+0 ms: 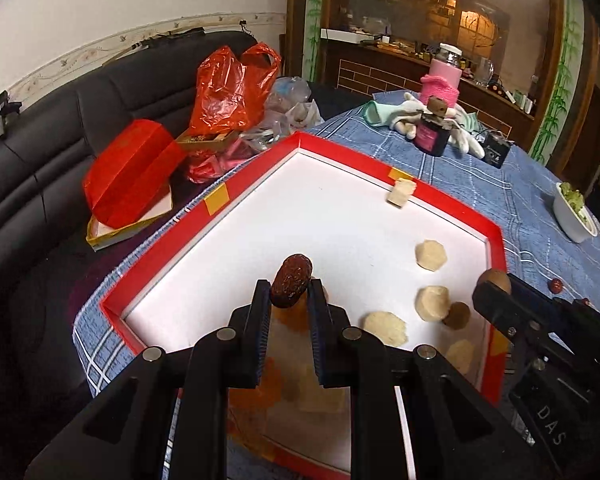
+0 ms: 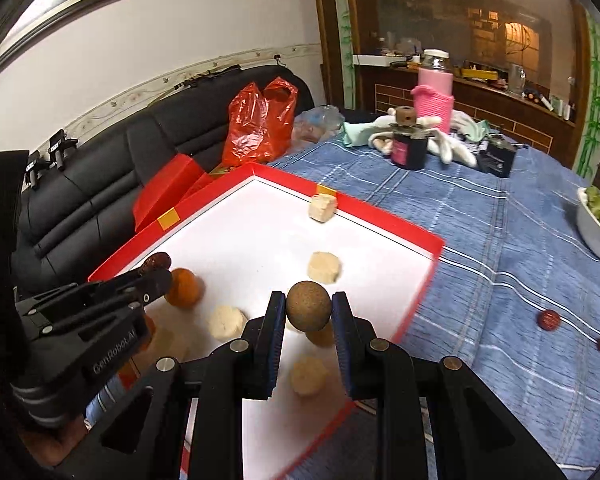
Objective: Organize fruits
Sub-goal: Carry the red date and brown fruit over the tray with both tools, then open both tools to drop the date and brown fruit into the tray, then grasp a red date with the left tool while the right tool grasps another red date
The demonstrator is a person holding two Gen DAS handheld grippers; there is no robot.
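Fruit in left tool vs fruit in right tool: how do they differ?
The date in the left tool is dark red, wrinkled and oblong; the round fruit in the right tool is tan-brown, matte and spherical, and looks bulkier. Both are pinched at the fingertips above the red-rimmed tray.

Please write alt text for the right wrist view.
The right gripper holds a round brown fruit above a red-rimmed white tray of pale fruit pieces; the left gripper grips a dark red date.
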